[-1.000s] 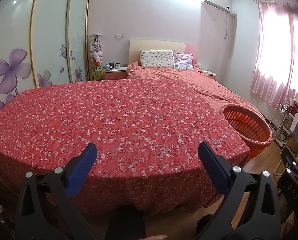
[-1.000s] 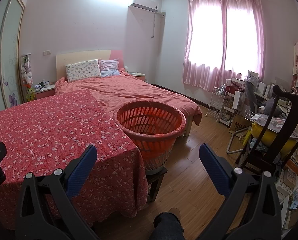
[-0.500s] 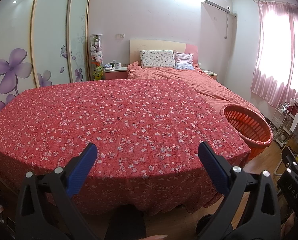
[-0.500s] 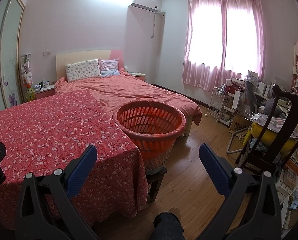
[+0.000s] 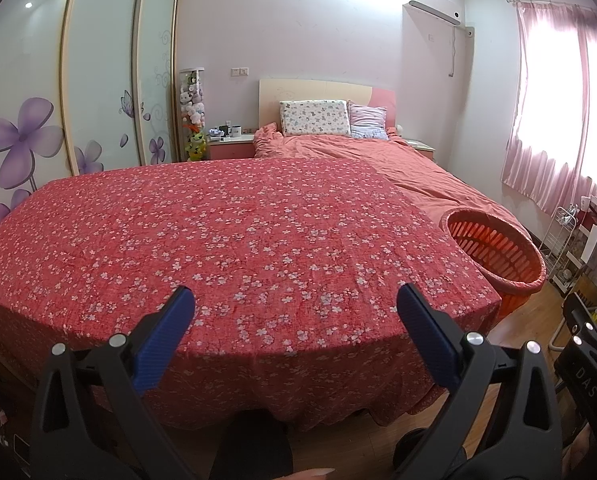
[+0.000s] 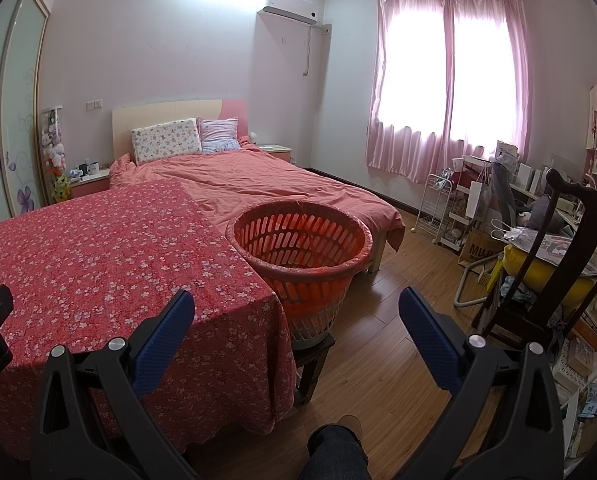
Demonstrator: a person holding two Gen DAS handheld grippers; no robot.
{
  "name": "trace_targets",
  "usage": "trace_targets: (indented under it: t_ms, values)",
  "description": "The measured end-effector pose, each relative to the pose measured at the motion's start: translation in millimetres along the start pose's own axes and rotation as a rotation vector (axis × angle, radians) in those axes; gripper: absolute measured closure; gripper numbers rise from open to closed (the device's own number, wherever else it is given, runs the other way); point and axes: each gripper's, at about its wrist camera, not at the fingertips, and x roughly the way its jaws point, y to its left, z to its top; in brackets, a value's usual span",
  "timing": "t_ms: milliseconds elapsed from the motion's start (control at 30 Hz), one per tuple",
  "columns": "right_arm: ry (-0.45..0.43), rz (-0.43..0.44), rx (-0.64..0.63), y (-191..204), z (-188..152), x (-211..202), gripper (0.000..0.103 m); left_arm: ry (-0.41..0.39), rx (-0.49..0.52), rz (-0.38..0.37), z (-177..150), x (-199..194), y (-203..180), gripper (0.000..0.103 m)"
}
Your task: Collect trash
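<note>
Chair (image 6: 554, 264) in R view only

The surface (image 5: 258, 232), draped in a red floral cloth, lies flat and bare from its near edge to the bed (image 6: 266, 184) behind it, so a hand-held gripper could sweep across it anywhere. The orange basket (image 6: 302, 248) stands on a low stool (image 6: 312, 360), touching the surface's right corner; its wide mouth is open from above. To the right of the basket a strip of wooden floor (image 6: 386, 344) runs clear toward the window. Farther right of the basket, a dark wooden chair (image 6: 554, 264), a white wire rack (image 6: 438, 208) and piled bags crowd the wall side. A person's knee (image 6: 334, 452) sits just below the basket.
</note>
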Motion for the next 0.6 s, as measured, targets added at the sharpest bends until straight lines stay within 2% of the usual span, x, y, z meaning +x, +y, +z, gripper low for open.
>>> trace_targets:
  t_ms: [600]
  values:
    - [0.0,0.005,-0.004,0.5,0.3,1.9,0.002,0.0,0.001,-0.001,-1.0,0.4,-0.5,0.004]
